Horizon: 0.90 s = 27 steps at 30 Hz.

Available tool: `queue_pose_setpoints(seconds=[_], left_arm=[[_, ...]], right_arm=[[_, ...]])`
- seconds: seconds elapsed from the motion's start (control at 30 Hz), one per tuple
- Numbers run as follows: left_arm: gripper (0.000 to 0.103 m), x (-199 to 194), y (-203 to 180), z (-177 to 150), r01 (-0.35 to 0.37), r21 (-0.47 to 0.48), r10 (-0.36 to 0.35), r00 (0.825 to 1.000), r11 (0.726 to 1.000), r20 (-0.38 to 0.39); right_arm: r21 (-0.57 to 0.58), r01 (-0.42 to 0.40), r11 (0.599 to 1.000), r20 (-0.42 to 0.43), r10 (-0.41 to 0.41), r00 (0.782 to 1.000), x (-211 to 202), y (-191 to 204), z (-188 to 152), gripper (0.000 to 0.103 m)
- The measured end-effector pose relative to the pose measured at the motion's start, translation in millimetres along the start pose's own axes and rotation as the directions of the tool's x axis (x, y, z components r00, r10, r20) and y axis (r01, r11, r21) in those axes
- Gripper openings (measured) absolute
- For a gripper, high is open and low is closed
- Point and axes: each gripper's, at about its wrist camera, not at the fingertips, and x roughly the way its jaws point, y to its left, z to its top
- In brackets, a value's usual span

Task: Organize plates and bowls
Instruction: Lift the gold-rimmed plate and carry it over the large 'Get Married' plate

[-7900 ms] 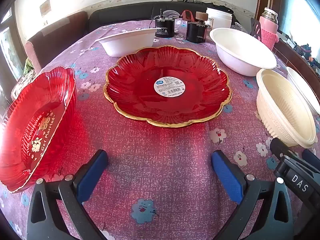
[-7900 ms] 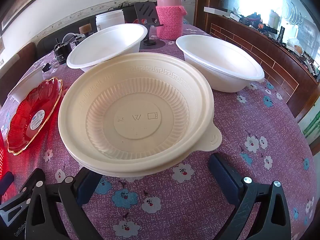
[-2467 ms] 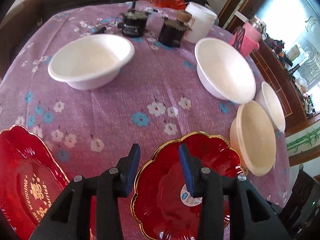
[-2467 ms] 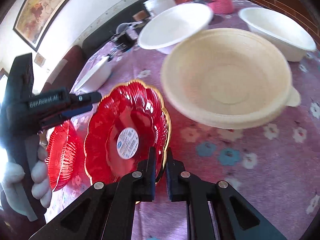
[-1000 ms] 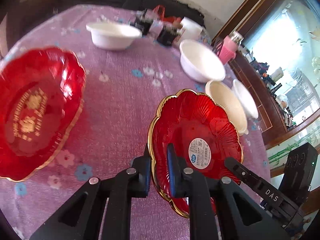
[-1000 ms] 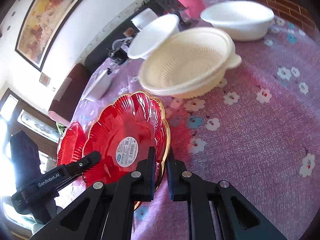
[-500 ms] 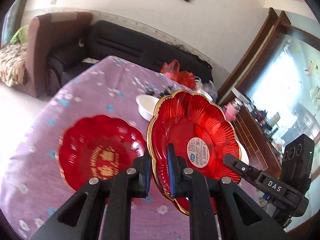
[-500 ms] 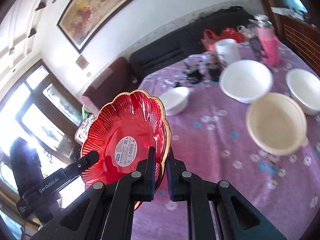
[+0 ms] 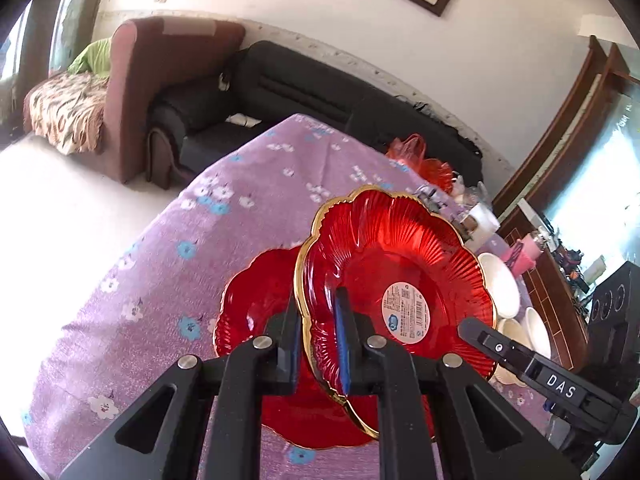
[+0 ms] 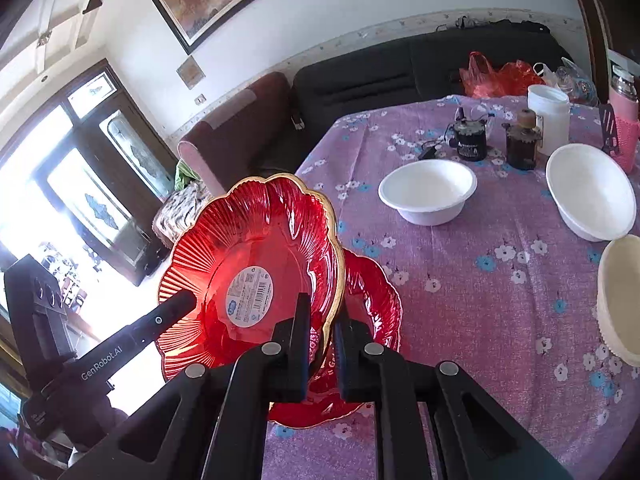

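Red fluted glass plate with gold scalloped rim and round white barcode sticker [image 9: 400, 280] [image 10: 248, 264] is up off the table, tilted on edge, held from two sides; left gripper [image 9: 318, 344] jaws closed tight on its rim, blue pads clamping the gold edge; right gripper [image 10: 322, 340] jaws likewise pinched on the opposite rim; second red glass plate with gold lettering [image 9: 256, 304] [image 10: 372, 300] lies flat on the purple floral tablecloth [image 10: 480, 280] directly under the lifted one, partly hidden by it; two white round bowls [image 10: 428, 190] [image 10: 590, 196] sit further back on the cloth, apart from each other; cream ribbed plastic bowl [image 10: 620, 300] at right edge, cut off by the frame; dark jars and white tub [image 10: 548, 116] near the table's far edge; black sofa [image 9: 320, 88] behind the table.
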Motion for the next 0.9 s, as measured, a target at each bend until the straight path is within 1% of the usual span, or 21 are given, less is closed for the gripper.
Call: queue_pose_setpoints(seconds=[0.1, 0.23, 0.47, 0.57, 0.67, 0.8, 0.9], left_arm=[[0.013, 19.7, 10.3, -5.4, -0.012, -0.026, 0.011, 0.999, 1.0, -0.038], [0.013, 36.3, 15.5, -13.5, -0.034, -0.027, 0.032, 0.997, 0.999, -0.067], [0.013, 61.0, 25.0, -20.6, -0.087, -0.019, 0.085, 0.992, 0.996, -0.098], [0.013, 69.1, 27.4, -23.9, -0.105, -0.022, 0.102, 0.989, 0.994, -0.111], [0.013, 70.9, 25.7, -25.0, -0.127, -0.004, 0.126, 0.987, 0.992, -0.096], [0.014, 72.5, 24.5, -25.4, -0.146, 0.006, 0.146, 0.986, 0.989, -0.084], [0.014, 73.9, 20.7, -26.5, -0.181, 0.026, 0.182, 0.981, 0.983, -0.071]], right_arm=[[0.037, 0.009, 0.999, -0.053, -0.007, 0.999, 25.1, -13.1, -7.9, 0.012], [0.085, 0.011, 0.996, -0.106, -0.002, 0.994, 51.0, -31.0, -14.4, 0.012], [0.086, 0.041, 0.995, -0.156, -0.027, 0.987, 81.2, -39.7, -22.7, 0.013], [0.07, 0.056, 0.996, -0.161, -0.044, 0.986, 89.4, -40.0, -23.4, 0.013], [0.028, 0.078, 0.997, -0.145, -0.073, 0.987, 90.9, -35.8, -21.0, 0.013], [0.015, 0.085, 0.996, -0.142, -0.082, 0.986, 94.5, -34.5, -20.3, 0.014], [-0.011, 0.099, 0.995, -0.138, -0.099, 0.985, 99.4, -30.6, -18.5, 0.014]])
